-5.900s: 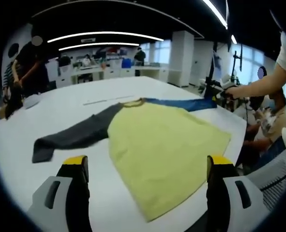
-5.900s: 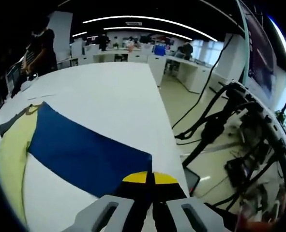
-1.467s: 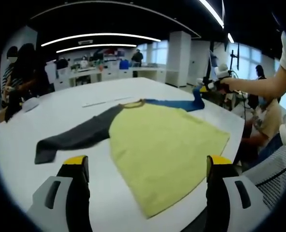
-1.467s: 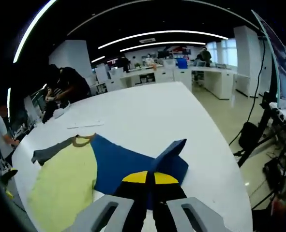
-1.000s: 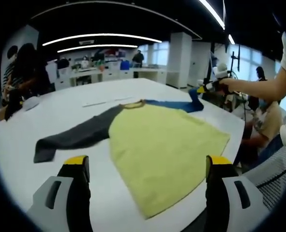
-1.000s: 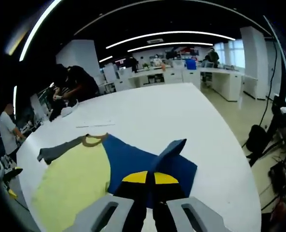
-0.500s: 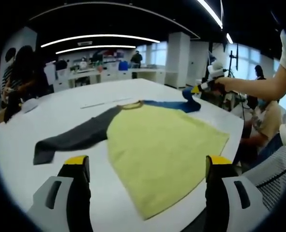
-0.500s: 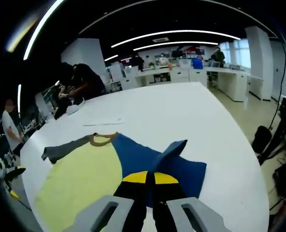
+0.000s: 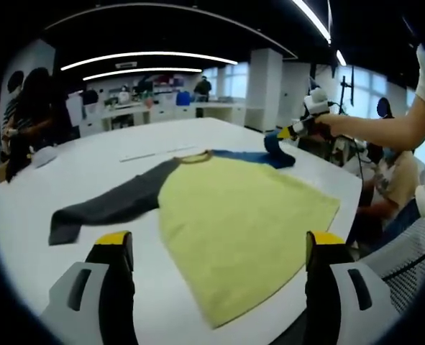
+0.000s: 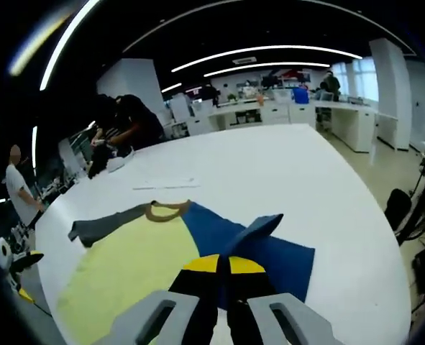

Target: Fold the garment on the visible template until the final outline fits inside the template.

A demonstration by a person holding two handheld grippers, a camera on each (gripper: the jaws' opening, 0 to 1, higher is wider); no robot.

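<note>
A long-sleeved shirt lies flat on the white table: yellow-green body, dark grey sleeve stretched left, blue sleeve at the far right. My right gripper is shut on the blue sleeve's end and holds it lifted above the table. In the right gripper view the blue sleeve rises folded into my shut right gripper, with the yellow-green body to its left. My left gripper stands open over the shirt's near hem, holding nothing.
A thin pale strip lies on the table beyond the collar. People stand at the table's far left and sit at the right edge. Desks and stands fill the room behind.
My right gripper has carried the blue sleeve's end up and leftward, toward the shirt's body, folding the sleeve back on itself. The left gripper has stayed still and open.
</note>
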